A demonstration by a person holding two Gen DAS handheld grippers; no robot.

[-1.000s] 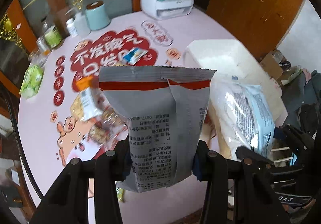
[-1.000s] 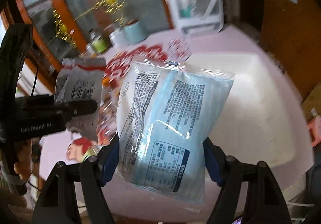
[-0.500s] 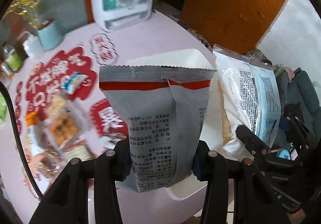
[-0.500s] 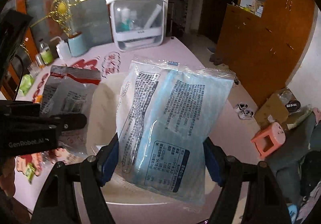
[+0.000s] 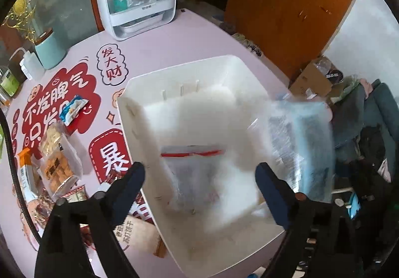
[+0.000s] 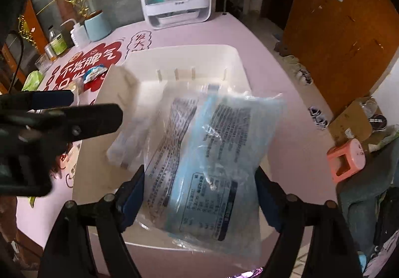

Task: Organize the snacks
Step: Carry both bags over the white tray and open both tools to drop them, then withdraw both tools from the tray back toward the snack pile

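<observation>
L gripper (image 5: pixel 199 183) is spread wide, nothing between the fingers. The grey bag w/ red stripe (image 5: pixel 197 173) is blurred, directly below and ahead of it, inside the white bin (image 5: pixel 129 113); looks mid-drop or just landing, can't tell if it's settled. Its red-stripe end points away from the gripper, long axis roughly along the fingers.

R gripper (image 6: pixel 199 200) has fingers apart too, on either side of the blue-and-clear snack bag (image 6: pixel 212 153). Bag is motion-blurred and pads don't look pressed into it, so prob. just released, not pinched. It hangs over the bin's near-right portion, long axis running from the gripper toward the bin's far wall, label end nearest the gripper. In the L view the same bag sits at the bin's right rim, partly over the edge.

Bin sits toward the right edge of the pink table (image 5: pixel 199 36). Loose snacks remain near the table's left edge: cracker pack (image 5: pixel 57 163), small blue packet (image 5: pixel 72 108), orange packet (image 5: pixel 25 168), tan bag (image 5: pixel 137 235) touching the bin's near-left wall.

Key relation: remaining snacks all lie left of the bin, so L gripper is the nearer one; R would have to cross over the bin. Tan bag is closest to L, just below-left of its left finger.
</observation>
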